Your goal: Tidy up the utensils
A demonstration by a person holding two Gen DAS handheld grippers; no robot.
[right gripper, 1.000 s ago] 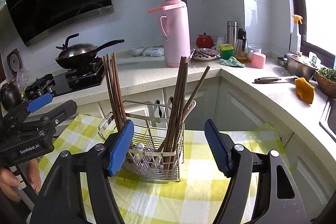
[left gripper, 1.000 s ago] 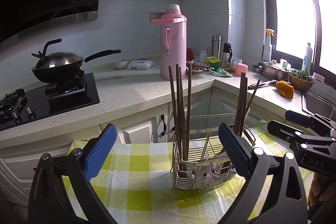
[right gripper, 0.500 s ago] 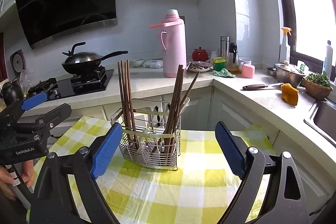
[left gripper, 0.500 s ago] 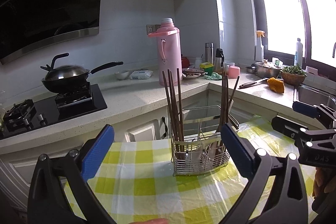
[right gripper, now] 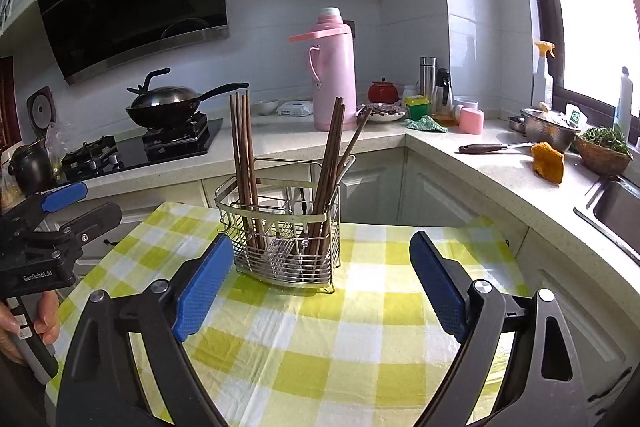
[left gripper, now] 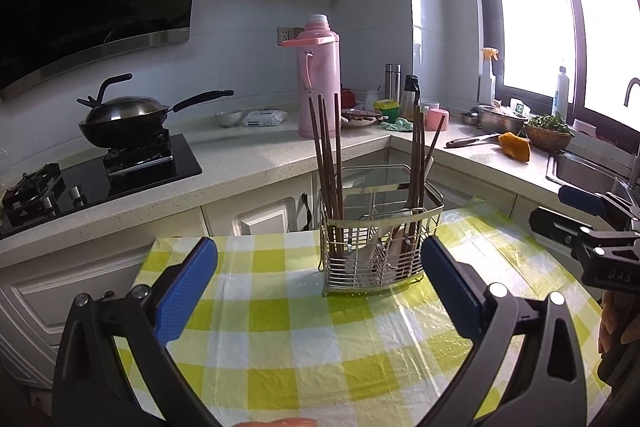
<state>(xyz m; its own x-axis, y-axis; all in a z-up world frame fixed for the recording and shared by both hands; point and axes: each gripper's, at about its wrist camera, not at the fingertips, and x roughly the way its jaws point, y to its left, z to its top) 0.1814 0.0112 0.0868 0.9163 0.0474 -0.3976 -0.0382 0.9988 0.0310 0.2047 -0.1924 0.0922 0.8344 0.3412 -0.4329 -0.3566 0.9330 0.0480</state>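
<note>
Wire utensil caddy (left gripper: 380, 247) stands upright on the desk (left gripper: 280, 339) w/ green-checked cloth, brown chopsticks (left gripper: 328, 163) upright in its left compartment, more chopsticks in the right one, spoons low in the middle. Left hand-held gripper (left gripper: 320, 291) is spread wide, empty, w/ the caddy just beyond and between its blue pads. Right hand-held gripper (right gripper: 320, 283) is also spread wide & empty, caddy ahead and nearer its left pad, not touching.

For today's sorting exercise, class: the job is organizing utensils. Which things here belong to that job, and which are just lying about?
Belongs to the job:
wire utensil caddy
chopsticks
left tongs
right tongs

Lying about:
pink thermos
wok
orange sponge
knife
</note>
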